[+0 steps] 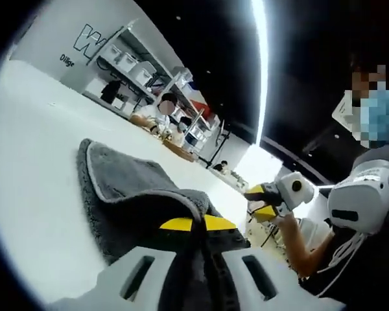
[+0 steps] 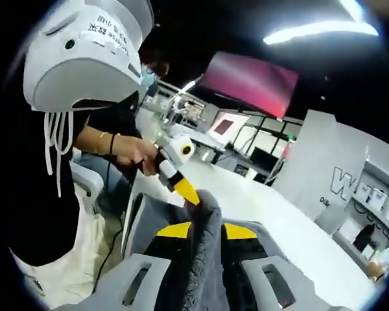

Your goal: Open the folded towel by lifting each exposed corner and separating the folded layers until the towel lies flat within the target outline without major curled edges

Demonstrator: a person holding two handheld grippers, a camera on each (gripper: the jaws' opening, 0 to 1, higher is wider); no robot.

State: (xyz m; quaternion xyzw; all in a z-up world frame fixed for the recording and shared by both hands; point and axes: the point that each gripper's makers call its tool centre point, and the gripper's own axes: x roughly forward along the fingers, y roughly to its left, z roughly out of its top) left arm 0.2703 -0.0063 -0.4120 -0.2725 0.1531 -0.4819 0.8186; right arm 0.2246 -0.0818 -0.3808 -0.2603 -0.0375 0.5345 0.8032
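A dark grey towel with a pale hem lies partly on the white table, and one fold rises into my left gripper, which is shut on it between its yellow tips. In the right gripper view, another fold of the towel stands pinched between the yellow tips of my right gripper, also shut. The left gripper, held in a hand, grips the towel's top edge just beyond. From the left gripper view, the right gripper shows at the right, in the person's hand.
The person stands close at the table's edge. Shelves with white bins and a seated person lie beyond the far side. White tabletop stretches past the towel, with desks and screens behind.
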